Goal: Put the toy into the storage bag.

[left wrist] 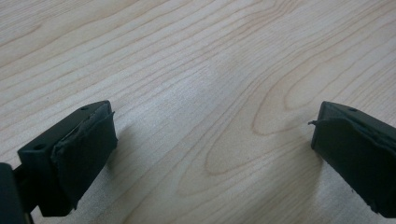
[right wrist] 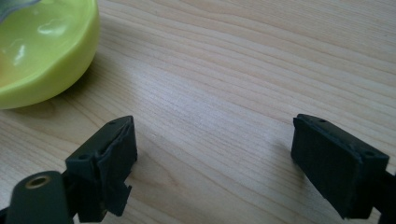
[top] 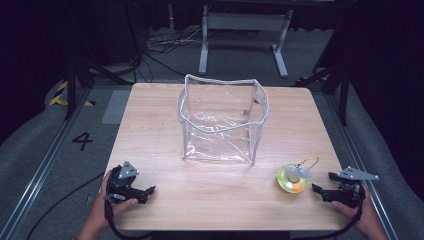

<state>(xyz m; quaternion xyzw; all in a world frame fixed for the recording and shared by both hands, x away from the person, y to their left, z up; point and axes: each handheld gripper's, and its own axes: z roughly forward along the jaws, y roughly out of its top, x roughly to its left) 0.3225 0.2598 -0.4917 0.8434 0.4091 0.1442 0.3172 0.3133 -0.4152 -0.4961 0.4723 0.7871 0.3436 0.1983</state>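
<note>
A clear, soft plastic pouch with a white-trimmed rim (top: 222,120) stands upright and open at the middle of the light wooden tabletop (top: 150,125), toward its far half; nothing can be made out inside it. Near the right edge, well apart from the pouch, sits a small round yellow-green translucent capsule (top: 292,178) with an orange piece and a pale piece inside and a thin yellow loop at its top. The left gripper (top: 150,190) rests at the near left corner, held by a hand (top: 107,202), its jaws spread wide over bare wood. The right gripper (top: 323,183), at the near right, sits just beside the capsule, jaws wide apart and holding nothing.
</note>
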